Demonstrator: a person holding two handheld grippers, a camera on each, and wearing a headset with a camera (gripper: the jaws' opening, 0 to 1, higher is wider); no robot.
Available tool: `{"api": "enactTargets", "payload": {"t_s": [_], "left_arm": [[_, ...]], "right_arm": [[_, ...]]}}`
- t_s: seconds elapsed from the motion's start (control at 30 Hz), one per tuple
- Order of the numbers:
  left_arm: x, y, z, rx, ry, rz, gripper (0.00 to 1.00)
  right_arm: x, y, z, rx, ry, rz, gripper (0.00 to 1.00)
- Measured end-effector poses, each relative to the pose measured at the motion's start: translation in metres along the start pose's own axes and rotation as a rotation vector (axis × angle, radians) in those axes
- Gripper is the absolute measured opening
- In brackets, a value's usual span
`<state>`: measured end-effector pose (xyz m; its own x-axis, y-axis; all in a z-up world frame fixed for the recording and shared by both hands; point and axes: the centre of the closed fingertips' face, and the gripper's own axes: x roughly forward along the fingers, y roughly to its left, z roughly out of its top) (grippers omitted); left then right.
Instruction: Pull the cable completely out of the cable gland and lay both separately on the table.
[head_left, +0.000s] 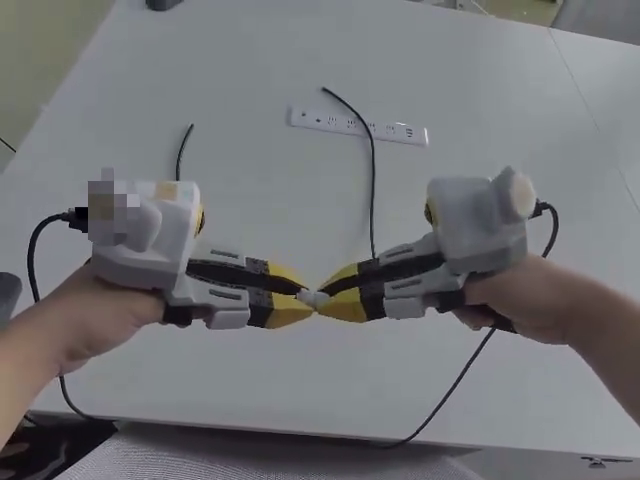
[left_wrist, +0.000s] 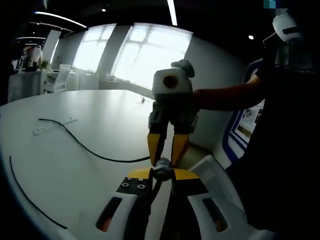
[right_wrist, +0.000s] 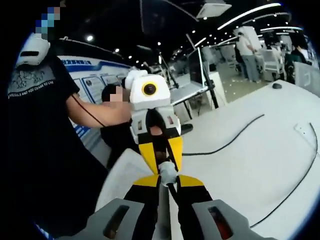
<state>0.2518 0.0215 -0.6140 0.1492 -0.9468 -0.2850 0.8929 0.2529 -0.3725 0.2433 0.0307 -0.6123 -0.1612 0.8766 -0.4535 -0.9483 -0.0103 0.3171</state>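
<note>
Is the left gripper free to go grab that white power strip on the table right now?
Probably not: the left gripper looks shut on the cable gland, sharing it with the right gripper. The power strip lies farther off across the table.

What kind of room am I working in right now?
Probably an open-plan office or showroom hall: a large white table with a power strip, tall windows, ceiling strip lights and wall posters.

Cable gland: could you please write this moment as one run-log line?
cable gland: in air over table | left gripper: shut on gland | right gripper: shut on gland | step: gland not yet laid down
</note>
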Motion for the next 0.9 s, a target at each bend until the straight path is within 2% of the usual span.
{"api": "enactTargets", "payload": {"t_s": [0.13,0.17,0.27,0.33,0.37,0.4,0.43,0.57,0.7,0.9], "left_arm": [[-0.0031,-0.0005,0.0,-0.015,-0.008,-0.006,0.15],[-0.0034,-0.0014,0.0002,-0.023,-0.01,-0.009,0.15],[-0.0032,-0.0033,0.0006,-0.031,-0.011,-0.015,0.15],[-0.003,-0.0032,0.0008,-0.038,-0.011,-0.016,0.15],[-0.003,-0.0029,0.0006,-0.036,-0.009,-0.015,0.15],[-0.0029,-0.0036,-0.0006,-0.034,0.001,-0.021,0.15],[-0.0029,-0.0042,-0.0013,-0.033,0.004,-0.022,0.15],[-0.0044,-0.0052,-0.0025,-0.041,0.005,-0.024,0.15],[-0.0049,-0.0047,-0.0044,-0.045,0.01,-0.024,0.15],[-0.0049,-0.004,-0.006,-0.044,0.012,-0.023,0.15]], "right_arm": [[0.0018,0.0016,0.0018,-0.146,0.009,-0.081,0.07],[0.0012,0.0026,0.0007,-0.191,0.025,-0.099,0.07],[0.0004,0.0018,-0.0006,-0.267,0.058,-0.157,0.07],[0.0006,0.001,-0.0008,-0.373,0.092,-0.208,0.07],[0.0014,0.0016,-0.0022,-0.428,0.126,-0.239,0.07],[0.003,0.0038,-0.0035,-0.461,0.147,-0.249,0.07],[0.0036,0.0041,-0.0044,-0.538,0.175,-0.275,0.07],[0.0065,0.0058,-0.005,-0.692,0.227,-0.334,0.07],[0.0086,0.0059,-0.007,-0.744,0.245,-0.365,0.07],[0.0091,0.0034,-0.007,-0.727,0.246,-0.365,0.07]]}}
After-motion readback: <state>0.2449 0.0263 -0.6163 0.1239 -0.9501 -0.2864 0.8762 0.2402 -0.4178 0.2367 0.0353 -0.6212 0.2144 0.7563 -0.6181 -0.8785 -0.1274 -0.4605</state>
